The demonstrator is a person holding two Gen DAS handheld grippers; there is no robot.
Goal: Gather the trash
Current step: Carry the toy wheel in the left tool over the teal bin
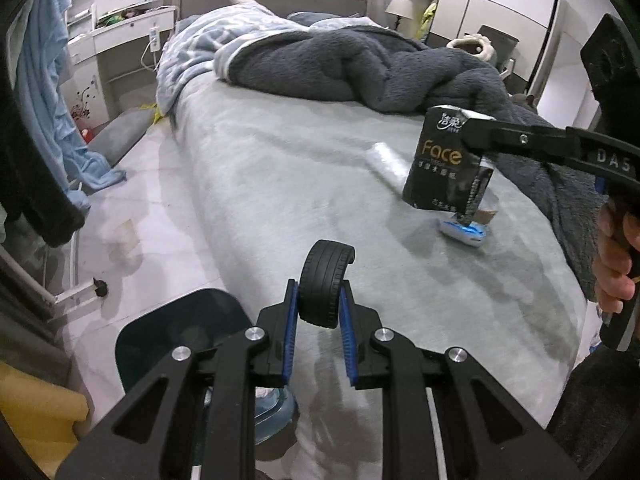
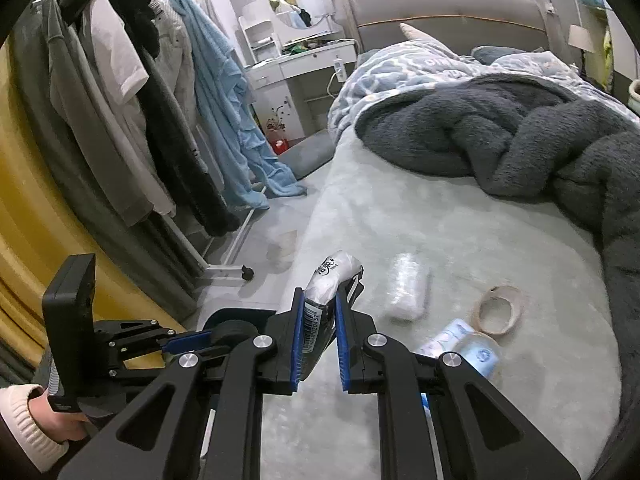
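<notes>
Your right gripper (image 2: pixel 318 300) is clamped on a black tissue pack (image 1: pixel 446 160) printed "Face"; the blue pads pinch its crumpled plastic end, and it hangs in the air above the bed (image 1: pixel 300 184), clear of the pale grey cover. Your left gripper (image 1: pixel 320 296) has its jaws closed on a small black toy tyre (image 1: pixel 326 280), held upright between the blue pads over the near edge of the bed, at the side where the floor shows.

More trash lies loose on the bed. A clear crumpled plastic wrapper (image 2: pixel 408 286) rests flat on the cover just beyond the held pack. Beside the wrapper, toward the dark blanket, lies a nearly spent tape roll (image 2: pixel 498 310), a brown cardboard ring. Nearer you than the ring sits a blue and white packet (image 2: pixel 464 346), partly hidden behind the right gripper's arm.

A dark grey fleece blanket (image 2: pixel 520 136) is heaped across the far part of the bed and runs down its far side. Behind it a blue patterned quilt (image 2: pixel 400 76) lies bunched against the padded headboard (image 2: pixel 440 8).

Off the bed, on the floor side, a dark green bin (image 1: pixel 176 340) sits just below the left gripper. Beyond it a clothes rack (image 2: pixel 132 120) holds hanging garments, with a light blue robe (image 2: pixel 224 100) trailing onto the floor. A white dressing table (image 2: pixel 304 60) with a round mirror stands next to the head of the bed.
</notes>
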